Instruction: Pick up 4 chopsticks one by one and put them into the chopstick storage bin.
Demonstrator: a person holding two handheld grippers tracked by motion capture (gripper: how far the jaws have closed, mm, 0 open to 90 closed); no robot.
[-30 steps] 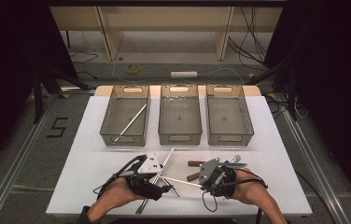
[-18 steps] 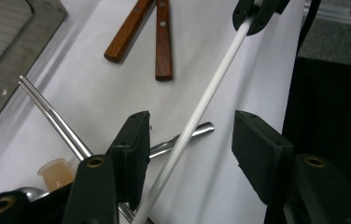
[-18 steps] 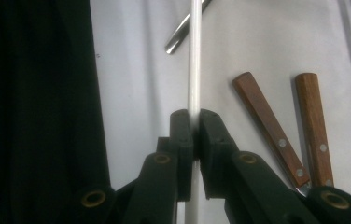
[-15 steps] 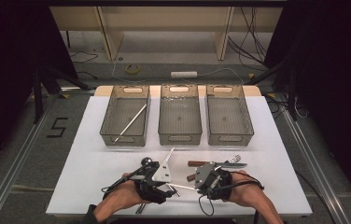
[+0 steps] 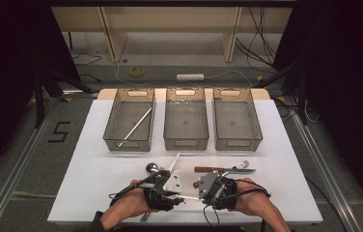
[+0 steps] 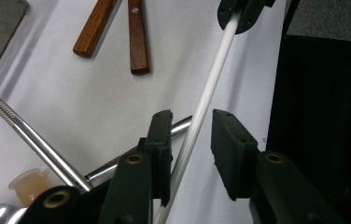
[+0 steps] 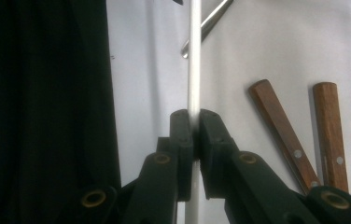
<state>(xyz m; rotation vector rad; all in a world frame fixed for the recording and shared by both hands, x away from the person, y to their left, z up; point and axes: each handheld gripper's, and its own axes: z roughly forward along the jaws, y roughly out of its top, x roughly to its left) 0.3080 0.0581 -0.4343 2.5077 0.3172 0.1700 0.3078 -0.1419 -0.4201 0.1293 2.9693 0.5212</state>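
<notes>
Change: jaws of the left gripper (image 6: 190,140) have just been closing around the white chopstick (image 6: 206,93); in the left gripper view the stick runs between the two pads, touching or nearly touching the left pad, with a clear gap to the right one; so spread, not yet pinching
Right gripper (image 7: 193,122): pressed together on the same white chopstick (image 7: 194,56), which rises straight up from the pads in the right gripper view
Chopstick position: lower centre of the high view, spanning between the left gripper (image 5: 185,198) and the right gripper (image 5: 202,199), near the front edge of the white table (image 5: 286,145)
Hands compared with a second ago: both sit closer together in the lower centre of the high view
Meaning for the work: judged as a handover or a two-handed grip being formed; left side must finish closing before the right can let go
Nearby: two wooden-handled utensils (image 6: 113,28) at upper left of the left gripper view; a metal chopstick (image 6: 29,135) crossing at left
Destination guess: left tray (image 5: 109,130), which already holds a chopstick (image 5: 135,126); middle tray (image 5: 185,140) and right tray (image 5: 236,140) hold none
</notes>
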